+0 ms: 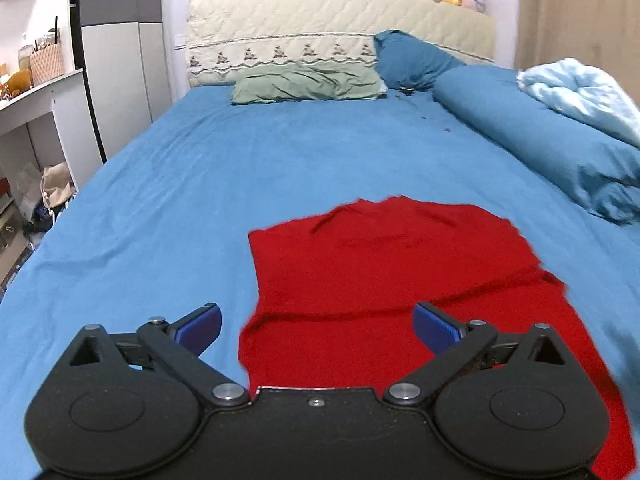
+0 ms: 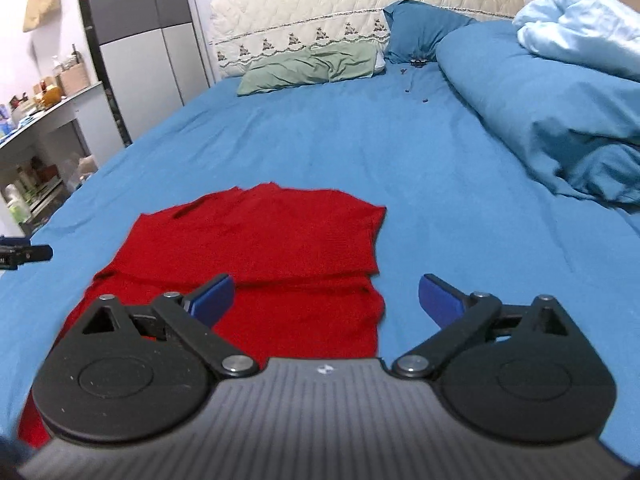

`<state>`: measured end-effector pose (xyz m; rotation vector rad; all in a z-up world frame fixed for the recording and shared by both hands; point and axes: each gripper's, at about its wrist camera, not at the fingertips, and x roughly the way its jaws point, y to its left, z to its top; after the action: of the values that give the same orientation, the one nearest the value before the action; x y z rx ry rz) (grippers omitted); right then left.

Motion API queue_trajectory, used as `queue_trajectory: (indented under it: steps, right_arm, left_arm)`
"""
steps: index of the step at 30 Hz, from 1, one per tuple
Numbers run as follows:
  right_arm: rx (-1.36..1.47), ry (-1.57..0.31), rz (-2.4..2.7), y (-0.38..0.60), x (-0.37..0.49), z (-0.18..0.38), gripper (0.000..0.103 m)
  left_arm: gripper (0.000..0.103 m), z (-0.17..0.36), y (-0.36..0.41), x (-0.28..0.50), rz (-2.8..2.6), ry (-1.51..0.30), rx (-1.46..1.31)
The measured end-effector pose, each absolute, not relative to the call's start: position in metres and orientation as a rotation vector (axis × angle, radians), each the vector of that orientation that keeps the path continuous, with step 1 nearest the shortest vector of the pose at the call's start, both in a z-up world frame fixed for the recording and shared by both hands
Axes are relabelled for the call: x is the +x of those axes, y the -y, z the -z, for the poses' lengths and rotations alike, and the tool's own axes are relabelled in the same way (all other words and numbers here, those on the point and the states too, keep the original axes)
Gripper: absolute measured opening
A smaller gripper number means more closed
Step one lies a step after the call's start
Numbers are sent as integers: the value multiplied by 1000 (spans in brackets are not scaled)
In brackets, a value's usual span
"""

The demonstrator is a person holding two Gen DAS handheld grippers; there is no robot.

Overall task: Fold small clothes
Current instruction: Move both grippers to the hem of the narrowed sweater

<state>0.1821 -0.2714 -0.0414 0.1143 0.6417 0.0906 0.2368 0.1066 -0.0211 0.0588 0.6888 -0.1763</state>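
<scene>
A small red knit garment (image 1: 392,272) lies flat on the blue bed sheet (image 1: 200,184), with a fold crease across its middle. It also shows in the right wrist view (image 2: 264,248). My left gripper (image 1: 318,322) is open and empty, hovering over the garment's near left edge. My right gripper (image 2: 326,300) is open and empty, over the garment's near right edge. A tip of the left gripper (image 2: 24,255) shows at the left edge of the right wrist view.
A rolled blue duvet (image 1: 540,140) with a pale blue blanket (image 1: 580,92) lies along the bed's right side. A green pillow (image 1: 308,84) and a blue pillow (image 1: 412,60) sit at the headboard (image 1: 320,28). A desk (image 1: 36,96) and wardrobe (image 1: 120,52) stand left of the bed.
</scene>
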Motion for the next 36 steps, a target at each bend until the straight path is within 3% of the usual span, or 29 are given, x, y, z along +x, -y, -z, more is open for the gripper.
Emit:
queue_trajectory:
  steps: [8, 19, 26, 34, 36]
  right_arm:
    - [113, -708, -47, 270, 91, 41, 103]
    - [146, -814, 0, 269, 22, 96, 103]
    - [130, -848, -22, 252, 6, 126, 103]
    - [133, -896, -46, 228, 6, 154, 79]
    - [137, -899, -42, 223, 5, 160, 78]
  left_arm:
    - [103, 39, -121, 154, 213, -770, -8]
    - [100, 88, -137, 101, 186, -852, -123]
    - [89, 108, -146, 90, 167, -866, -137]
    - [74, 130, -159, 84, 114, -903, -137]
    - [62, 137, -165, 83, 112, -925, -153]
